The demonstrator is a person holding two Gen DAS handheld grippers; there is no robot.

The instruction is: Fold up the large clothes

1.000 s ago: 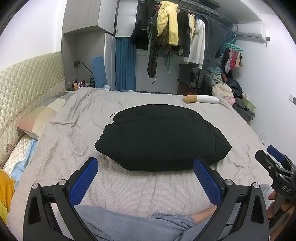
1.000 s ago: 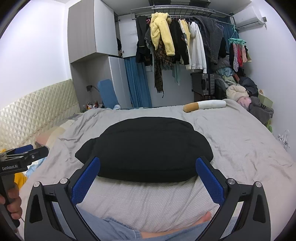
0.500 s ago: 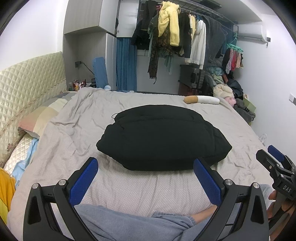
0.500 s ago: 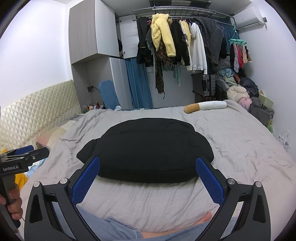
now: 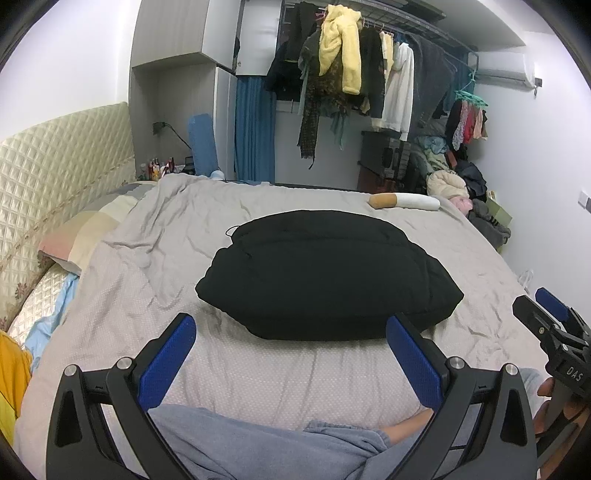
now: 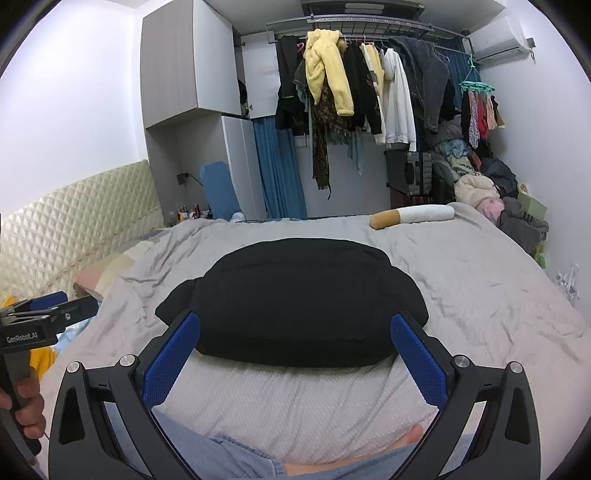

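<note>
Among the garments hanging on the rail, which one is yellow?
The fluffy yellow jacket, hanging near the left end of the rail. Its neighbours are black, white or dark grey; only this one is bright yellow.

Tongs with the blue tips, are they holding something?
No. Both the left tongs and right tongs are open and empty; the folded black garment lies untouched.

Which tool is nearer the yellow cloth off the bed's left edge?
Left. The left tool is beside the yellow cloth, which lies just to its left. The right tool is farther right, facing the black folded garment.
</note>
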